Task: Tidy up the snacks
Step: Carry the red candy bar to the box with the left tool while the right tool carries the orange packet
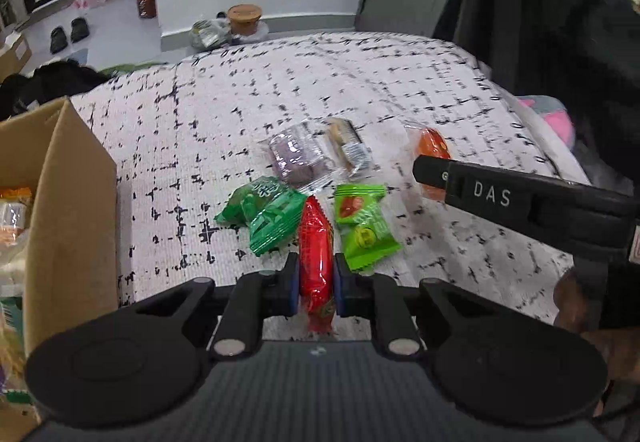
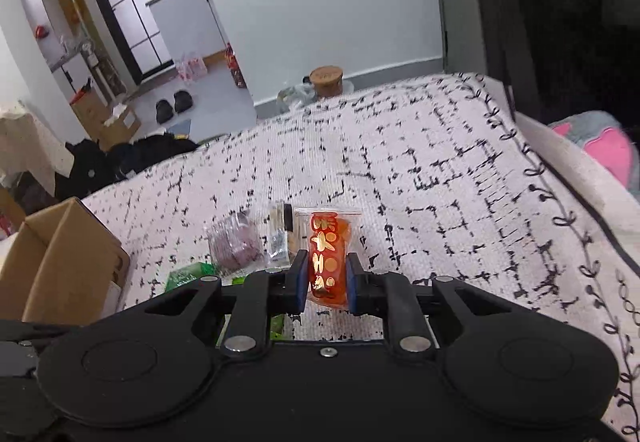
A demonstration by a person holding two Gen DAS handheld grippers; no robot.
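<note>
Several wrapped snacks lie on a white cloth with black marks. My left gripper [image 1: 316,276] is shut on a long red snack packet [image 1: 315,242], held lengthwise between the blue pads. Beside it lie a dark green packet [image 1: 266,220], a light green packet [image 1: 364,228], a clear bag with a purple pastry [image 1: 294,158] and a clear-wrapped bar [image 1: 346,146]. My right gripper [image 2: 327,278] is shut on an orange packet with gold print [image 2: 328,254]. In the left wrist view that right gripper [image 1: 430,172] reaches in from the right, over the orange packet [image 1: 430,142].
An open cardboard box [image 1: 72,202] with snacks inside stands at the left edge of the cloth; it shows as the box [image 2: 64,262] in the right wrist view too. A dark coat [image 1: 560,22] hangs at the right. A pink and grey cushion [image 2: 600,150] lies beyond the cloth's right edge.
</note>
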